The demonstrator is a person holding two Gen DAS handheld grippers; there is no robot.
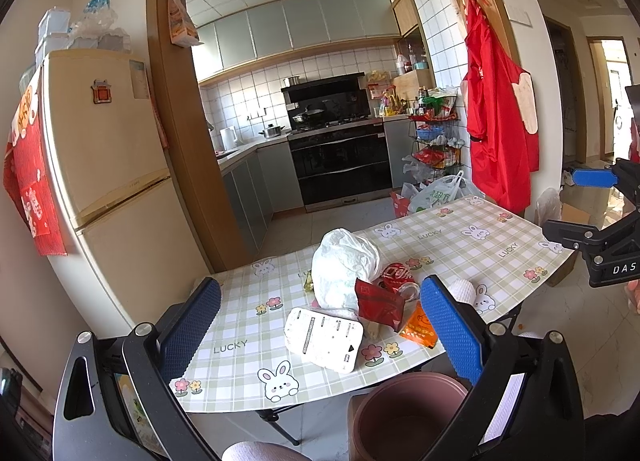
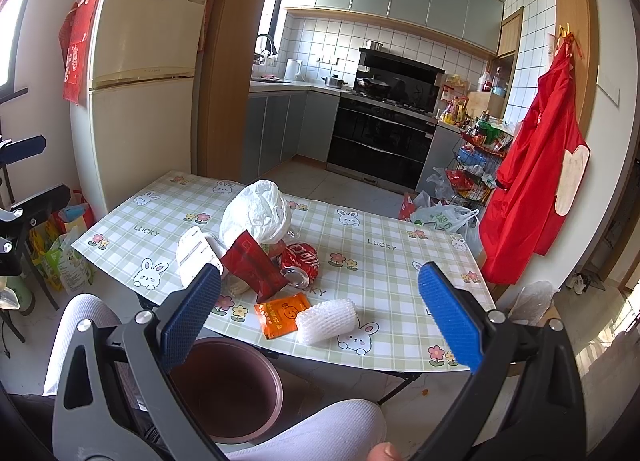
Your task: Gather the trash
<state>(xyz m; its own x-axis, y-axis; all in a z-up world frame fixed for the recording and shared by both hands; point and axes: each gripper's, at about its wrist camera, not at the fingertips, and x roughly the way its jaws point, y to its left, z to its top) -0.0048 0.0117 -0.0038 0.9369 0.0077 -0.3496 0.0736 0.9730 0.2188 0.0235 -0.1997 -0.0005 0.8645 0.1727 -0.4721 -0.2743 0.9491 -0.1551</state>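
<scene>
**Both claws spread over the trash pile**

I read the left gripper (image 1: 320, 325) as spread wide and empty; the white flat box (image 1: 325, 339) sits between its fingers, the white plastic bag (image 1: 344, 265) just beyond. My right gripper (image 2: 320, 315) is likewise wide, holding nothing. Only its view shows the white foam net (image 2: 326, 320) whole, touching the orange sachet (image 2: 280, 315), with the red can (image 2: 300, 264) and red packet (image 2: 253, 264) further ahead. The brown bin (image 2: 228, 389) lies below its left finger, off the table (image 2: 400, 281) edge.
</scene>
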